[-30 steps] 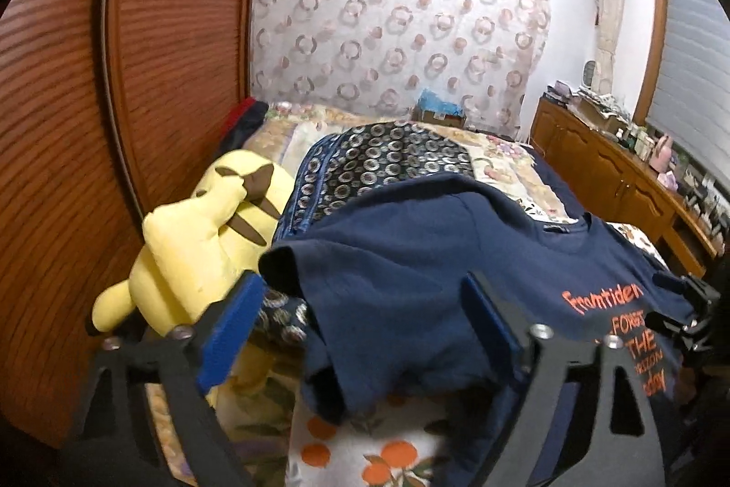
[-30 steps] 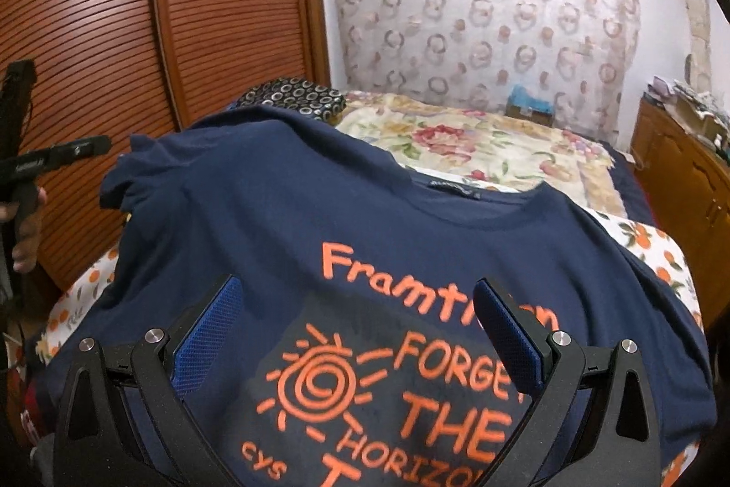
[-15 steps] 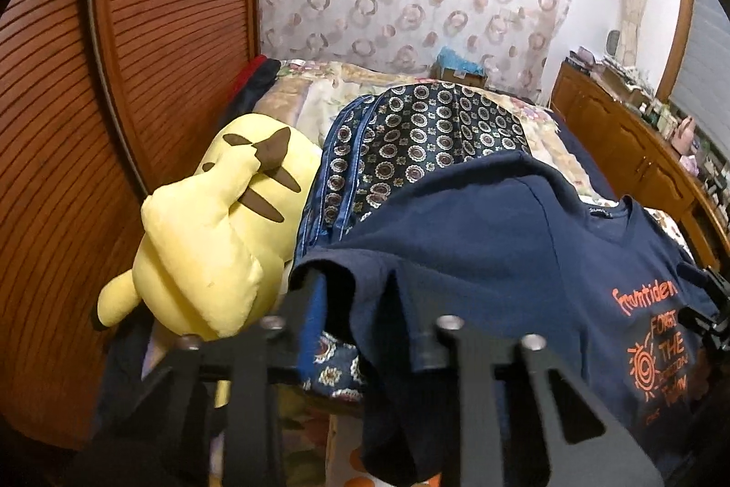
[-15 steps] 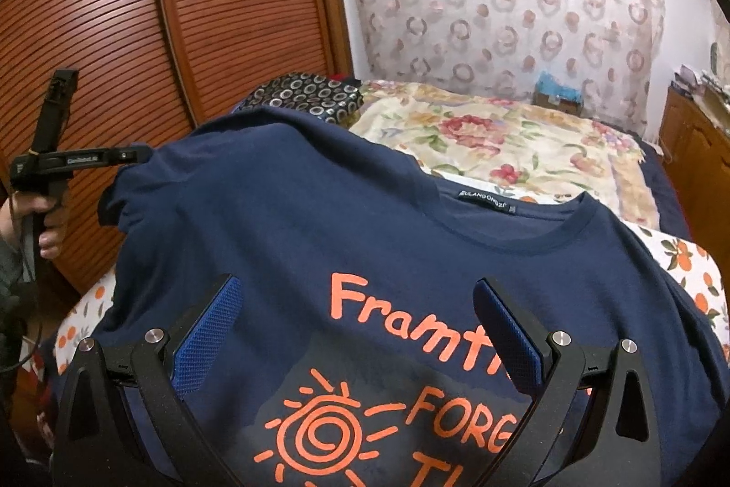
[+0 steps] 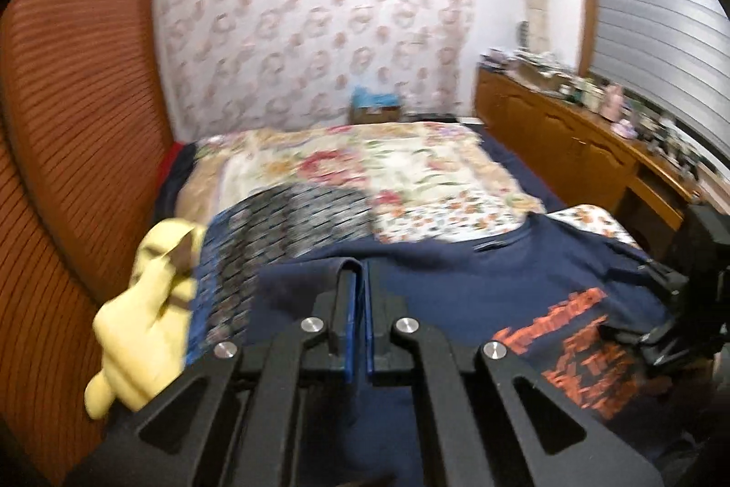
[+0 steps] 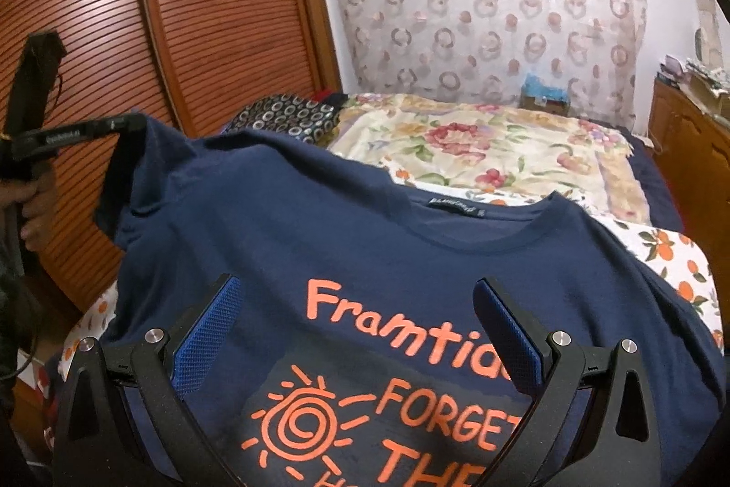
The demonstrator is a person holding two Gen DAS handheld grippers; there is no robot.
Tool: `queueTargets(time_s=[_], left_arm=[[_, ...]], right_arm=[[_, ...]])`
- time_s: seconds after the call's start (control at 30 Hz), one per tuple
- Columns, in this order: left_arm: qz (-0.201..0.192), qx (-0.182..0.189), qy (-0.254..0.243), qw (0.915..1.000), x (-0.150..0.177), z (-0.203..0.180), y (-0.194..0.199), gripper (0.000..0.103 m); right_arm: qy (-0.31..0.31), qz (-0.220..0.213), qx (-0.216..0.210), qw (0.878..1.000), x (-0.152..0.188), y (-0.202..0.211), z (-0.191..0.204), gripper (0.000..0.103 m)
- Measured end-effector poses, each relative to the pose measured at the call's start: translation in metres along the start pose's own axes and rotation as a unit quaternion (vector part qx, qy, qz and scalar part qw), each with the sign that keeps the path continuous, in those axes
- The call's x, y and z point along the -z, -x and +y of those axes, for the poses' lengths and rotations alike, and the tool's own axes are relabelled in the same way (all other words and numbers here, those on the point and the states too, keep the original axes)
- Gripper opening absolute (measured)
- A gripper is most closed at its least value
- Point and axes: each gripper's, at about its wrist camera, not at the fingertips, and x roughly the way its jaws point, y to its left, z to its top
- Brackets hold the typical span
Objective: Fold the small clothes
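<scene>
One sleeve edge of the navy T-shirt (image 6: 283, 222) is pinched by the left gripper (image 5: 359, 281); right gripper (image 6: 356, 332) hangs spread above the print.

Both views show a room under soft, even indoor light, with no hard shadows. Left wrist view: strong motion blur smears the patterned curtain (image 5: 319, 30), the yellow plush toy (image 5: 146, 313) and the orange print on the navy T-shirt (image 5: 456, 259); only the black body of the left tongs (image 5: 360, 304) stays fairly sharp. Right wrist view: sharp throughout, the shirt lettering (image 6: 410, 322) crisp, the blue pads of the right tongs (image 6: 356, 332) in clear focus. Fisheye distortion bows the slatted wooden door (image 6: 205, 7) and darkens all corners into a black vignette. A faint shadow lies under the raised sleeve (image 6: 118, 176).
</scene>
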Motion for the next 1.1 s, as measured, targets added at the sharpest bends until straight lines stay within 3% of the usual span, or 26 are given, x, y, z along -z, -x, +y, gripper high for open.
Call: queueTargets(time_s=[0.13, 0.2, 0.3, 0.33, 0.47, 0.87, 1.1], left_arm=[[0.007, 0.036, -0.041, 0.9985, -0.021, -0.046, -0.010, 0.000], [0.023, 0.055, -0.057, 0.9966, -0.025, -0.061, -0.017, 0.007], [0.039, 0.067, -0.072, 0.9944, -0.020, -0.074, -0.022, 0.030], [0.039, 0.067, -0.072, 0.9944, -0.018, -0.074, -0.021, 0.042], [0.043, 0.064, -0.062, 0.9951, -0.009, -0.067, -0.015, 0.054], [0.035, -0.003, -0.039, 0.9986, 0.034, -0.032, 0.006, 0.055], [0.059, -0.027, 0.006, 0.9979, 0.058, 0.006, -0.010, 0.055]], right_arm=[[-0.009, -0.010, 0.011, 1.000, 0.003, 0.011, -0.008, 0.103], [-0.015, -0.013, 0.016, 1.000, 0.005, 0.016, -0.014, 0.103], [-0.025, -0.016, 0.024, 0.999, 0.008, 0.022, -0.023, 0.103], [-0.027, -0.015, 0.028, 0.999, 0.009, 0.024, -0.026, 0.103], [-0.034, -0.011, 0.034, 0.999, 0.011, 0.026, -0.036, 0.103], [-0.010, 0.015, 0.007, 1.000, 0.000, 0.002, -0.023, 0.103], [0.025, 0.037, -0.025, 0.999, -0.019, -0.031, 0.003, 0.101]])
